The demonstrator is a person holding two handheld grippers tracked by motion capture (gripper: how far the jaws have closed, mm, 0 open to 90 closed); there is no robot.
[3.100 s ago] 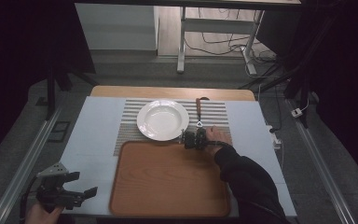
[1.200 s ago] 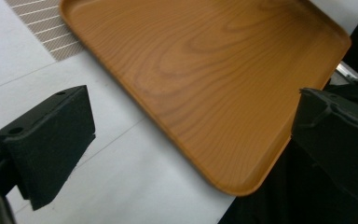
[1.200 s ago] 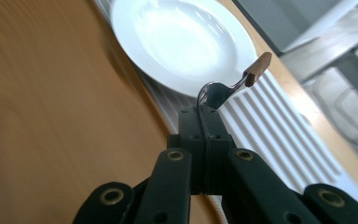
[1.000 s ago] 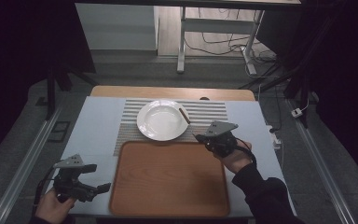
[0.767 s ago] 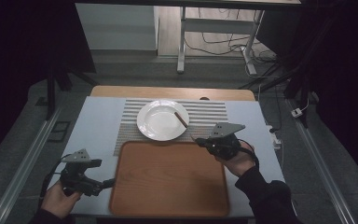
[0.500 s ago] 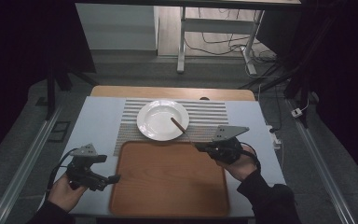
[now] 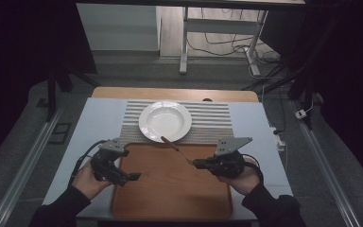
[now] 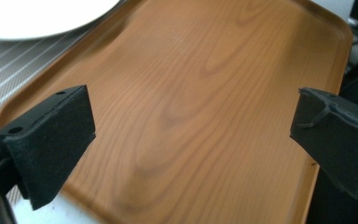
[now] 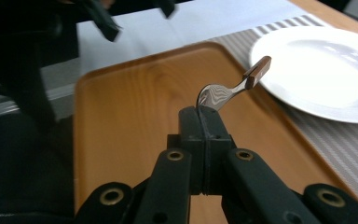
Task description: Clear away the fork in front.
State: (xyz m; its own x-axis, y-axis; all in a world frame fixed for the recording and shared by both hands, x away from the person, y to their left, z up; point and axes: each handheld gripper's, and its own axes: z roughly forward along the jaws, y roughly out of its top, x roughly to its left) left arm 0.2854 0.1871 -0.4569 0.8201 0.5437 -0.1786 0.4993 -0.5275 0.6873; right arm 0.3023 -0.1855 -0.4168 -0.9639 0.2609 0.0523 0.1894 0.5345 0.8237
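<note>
Desk (image 7: 99, 123), pale surface, occupies the centre of the high view; a striped placemat (image 7: 208, 120) lies across its upper middle. White plate (image 7: 165, 120) sits on the placemat, centre of frame, also seen at upper right of the right gripper view (image 9: 326, 65) and at the upper left corner of the left gripper view (image 8: 37, 16). Wooden tray (image 7: 170, 189) lies below the placemat, lower centre, its top edge just beside the plate; its grain runs across the left gripper view (image 8: 191, 116). Right tool (image 7: 199, 163), lower right of centre in the high view, is held in the person's right hand (image 7: 238, 177); its jaws are pressed together on the metal end of a spoon (image 9: 233, 91), whose brown handle points up toward the plate rim. In the high view the spoon (image 7: 172, 144) hangs above the tray's upper edge, slanting from the tool toward the plate. Left tool (image 7: 131, 177), lower left, is held in the left hand (image 7: 87, 182) over the tray's left edge; its jaws stand wide apart, nothing between them.
</note>
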